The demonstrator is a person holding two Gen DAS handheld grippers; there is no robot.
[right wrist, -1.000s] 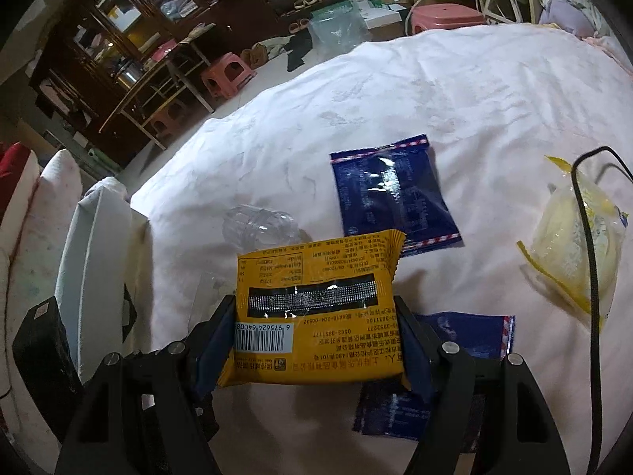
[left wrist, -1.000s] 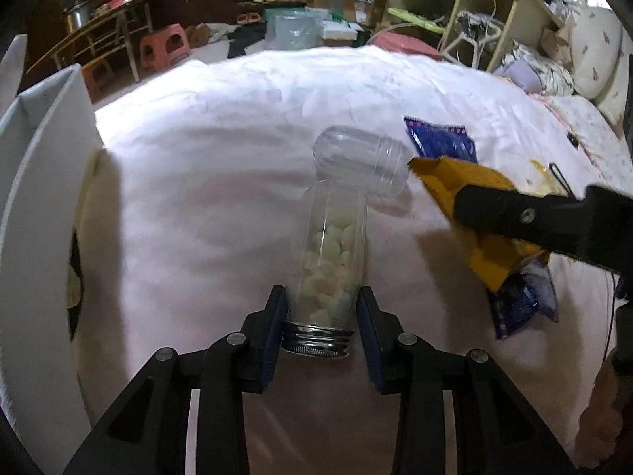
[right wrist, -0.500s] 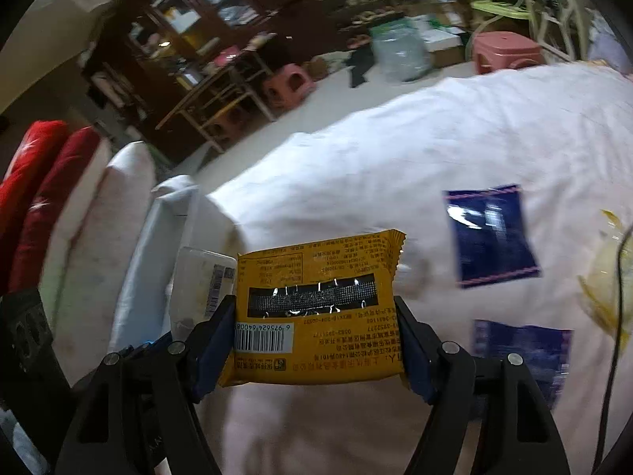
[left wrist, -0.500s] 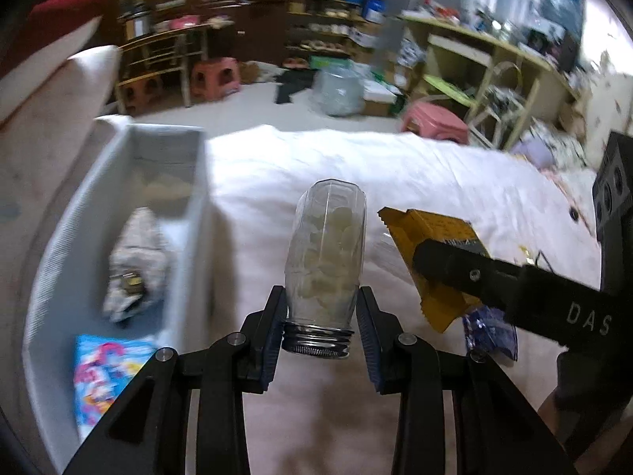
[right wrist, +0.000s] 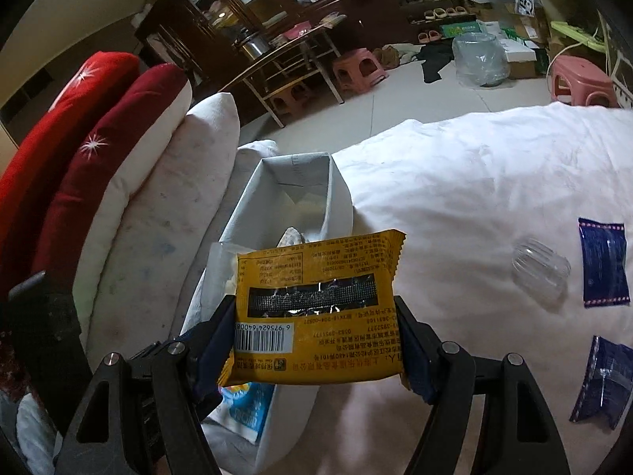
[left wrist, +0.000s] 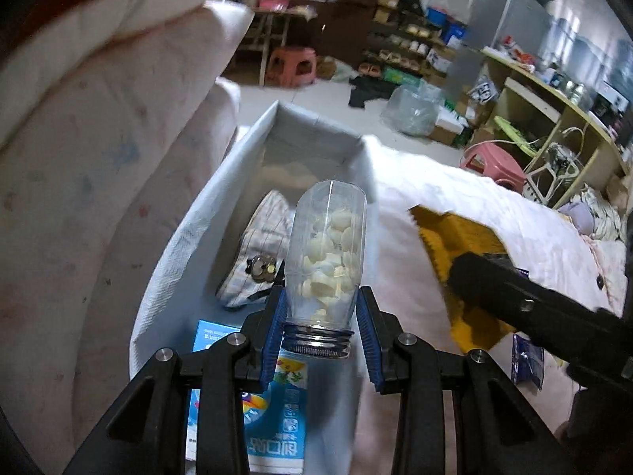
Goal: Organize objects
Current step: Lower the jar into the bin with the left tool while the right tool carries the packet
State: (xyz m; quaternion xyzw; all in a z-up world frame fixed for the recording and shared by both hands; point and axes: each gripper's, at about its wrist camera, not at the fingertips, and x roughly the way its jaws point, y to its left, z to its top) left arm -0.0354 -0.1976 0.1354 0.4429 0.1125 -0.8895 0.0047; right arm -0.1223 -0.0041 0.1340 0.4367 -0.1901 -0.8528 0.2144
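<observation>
A clear jar of pale candies is gripped near its threaded mouth by the left claw, base pointing away, and is held above the white fabric bin. Beneath it in the bin, a blue-and-white printed pack is seen nearest, with a striped cloth pouch farther in. A yellow snack packet is clenched by its side edges in the right claw, barcode toward the camera, and is held over the bin's near end. The bin is set at the edge of a bed under a white cover, beside white and red cushions. On the bed, a clear plastic cap is seen just beside a dark blue sachet; another blue sachet lies nearer.
</observation>
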